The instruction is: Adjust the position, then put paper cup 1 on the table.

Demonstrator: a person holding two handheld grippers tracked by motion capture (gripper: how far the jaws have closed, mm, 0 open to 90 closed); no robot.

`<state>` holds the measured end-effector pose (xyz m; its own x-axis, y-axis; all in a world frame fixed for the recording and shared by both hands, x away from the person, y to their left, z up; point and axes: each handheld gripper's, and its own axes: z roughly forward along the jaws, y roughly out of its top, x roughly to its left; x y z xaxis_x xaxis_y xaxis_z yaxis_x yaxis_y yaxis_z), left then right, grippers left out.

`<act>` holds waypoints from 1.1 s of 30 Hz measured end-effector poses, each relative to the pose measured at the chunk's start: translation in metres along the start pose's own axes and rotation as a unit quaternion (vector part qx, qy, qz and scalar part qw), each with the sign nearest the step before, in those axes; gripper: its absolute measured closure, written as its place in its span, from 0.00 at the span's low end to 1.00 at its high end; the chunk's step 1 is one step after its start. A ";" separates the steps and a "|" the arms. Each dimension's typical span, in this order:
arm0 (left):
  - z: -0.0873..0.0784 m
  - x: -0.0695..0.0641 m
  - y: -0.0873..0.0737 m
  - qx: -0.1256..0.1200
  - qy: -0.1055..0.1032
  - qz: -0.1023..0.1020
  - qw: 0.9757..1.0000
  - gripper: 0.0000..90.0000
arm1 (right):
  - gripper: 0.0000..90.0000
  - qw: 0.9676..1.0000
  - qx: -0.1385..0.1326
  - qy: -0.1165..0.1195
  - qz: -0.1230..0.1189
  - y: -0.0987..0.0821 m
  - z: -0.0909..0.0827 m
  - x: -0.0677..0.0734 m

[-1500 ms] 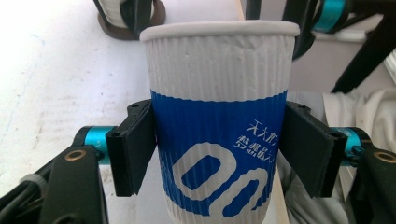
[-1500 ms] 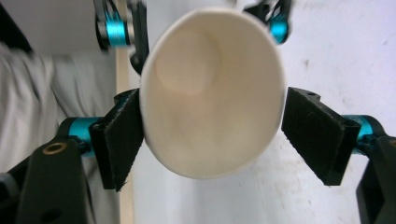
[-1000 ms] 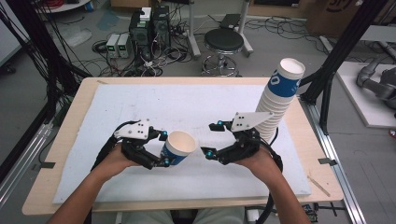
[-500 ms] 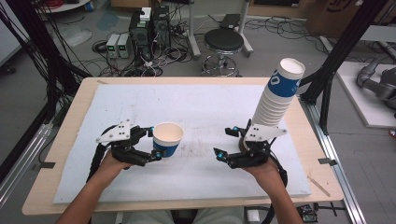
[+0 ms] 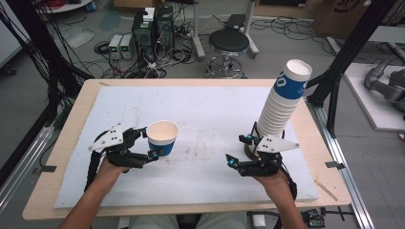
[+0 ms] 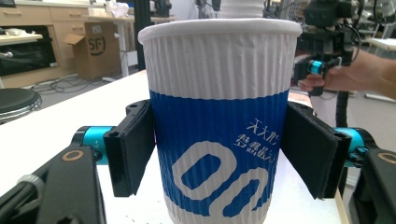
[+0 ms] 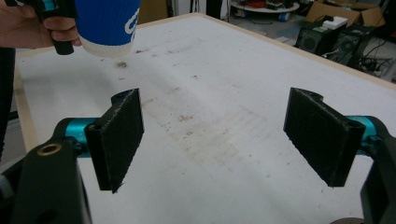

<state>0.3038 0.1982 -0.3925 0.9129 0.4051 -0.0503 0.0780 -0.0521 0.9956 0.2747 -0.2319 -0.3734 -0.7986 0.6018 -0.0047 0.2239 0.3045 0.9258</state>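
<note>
- Standing upright between the jaws of the left gripper, the paper cup is being held at the left-front part of the table; its mouth is facing up and its inside is looking empty.
- Pressing on the blue band of the cup from both sides, the black pads are clamping it just below the white ribbed upper part (the left gripper view is showing this contact plainly).
- Gripping the left gripper from behind, the person's left hand is coming in from the near edge.
- Hovering over the white mat at the right-front, the right gripper is holding nothing; its jaws are standing wide apart over the bare, stained surface.
- Leaning slightly, the tall stack of cups is rising just behind the right gripper, well apart from the held cup.
</note>
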 end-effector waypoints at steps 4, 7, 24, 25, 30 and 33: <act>-0.006 0.001 -0.001 -0.007 0.007 0.005 1.000 0.31 | 0.23 1.000 -0.004 -0.004 -0.002 -0.001 -0.001 0.003; -0.011 0.001 -0.003 -0.013 0.013 0.006 1.000 0.31 | 0.23 1.000 -0.005 -0.003 0.001 -0.003 -0.001 0.003; -0.028 0.022 -0.006 -0.048 0.049 -0.010 0.998 0.31 | 0.23 1.000 -0.012 -0.006 0.002 -0.007 -0.003 0.001; -0.028 0.024 -0.006 -0.050 0.053 -0.010 0.997 0.31 | 0.23 1.000 -0.010 -0.005 0.007 -0.007 -0.003 0.001; -0.029 0.036 -0.008 -0.050 0.063 -0.008 0.997 0.30 | 0.23 1.000 -0.008 -0.003 0.005 -0.008 -0.001 0.002; -0.028 0.043 -0.011 -0.054 0.074 -0.008 0.996 0.30 | 0.23 1.000 -0.007 -0.003 0.004 -0.009 -0.001 0.002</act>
<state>0.3307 0.2418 -0.4038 0.8421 0.5358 -0.0612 0.0410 0.0496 0.9979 0.2706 -0.2344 -0.3810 -0.7941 0.6077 0.0002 0.2218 0.2895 0.9311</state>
